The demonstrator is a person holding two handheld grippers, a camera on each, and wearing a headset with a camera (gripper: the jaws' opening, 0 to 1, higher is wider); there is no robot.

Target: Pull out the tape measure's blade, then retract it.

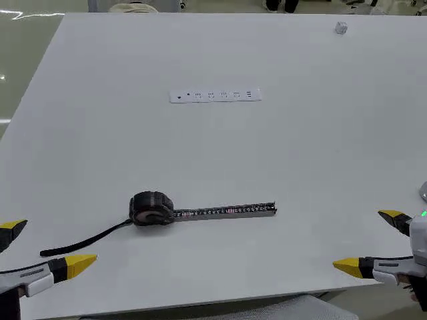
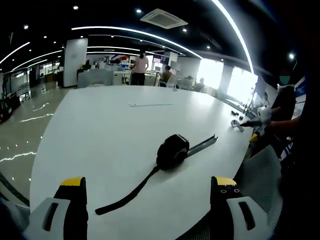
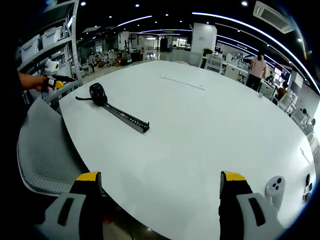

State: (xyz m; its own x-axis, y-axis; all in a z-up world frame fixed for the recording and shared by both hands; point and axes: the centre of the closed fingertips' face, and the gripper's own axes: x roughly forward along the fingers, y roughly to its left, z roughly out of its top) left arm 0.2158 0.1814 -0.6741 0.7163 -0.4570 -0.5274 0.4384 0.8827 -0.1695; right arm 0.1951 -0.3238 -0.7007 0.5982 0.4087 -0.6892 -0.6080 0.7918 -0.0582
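White tabletop (image 1: 300, 153) spreads out wide. At the left edge, the yellow-tipped left gripper (image 1: 48, 245) is spread apart, empty. Near the front lies the round black tape measure (image 1: 151, 209), its blade (image 1: 223, 211) sticking out. The yellow-tipped right gripper (image 1: 368, 241) is spread apart too, empty.

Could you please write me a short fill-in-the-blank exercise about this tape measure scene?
1. The tape measure lies on a ____ table.
2. Its blade is partly pulled ____.
3. Its strap is ____ in colour.
4. The left gripper and the right gripper both stand ____, holding nothing.
Missing words: white; out; black; open.
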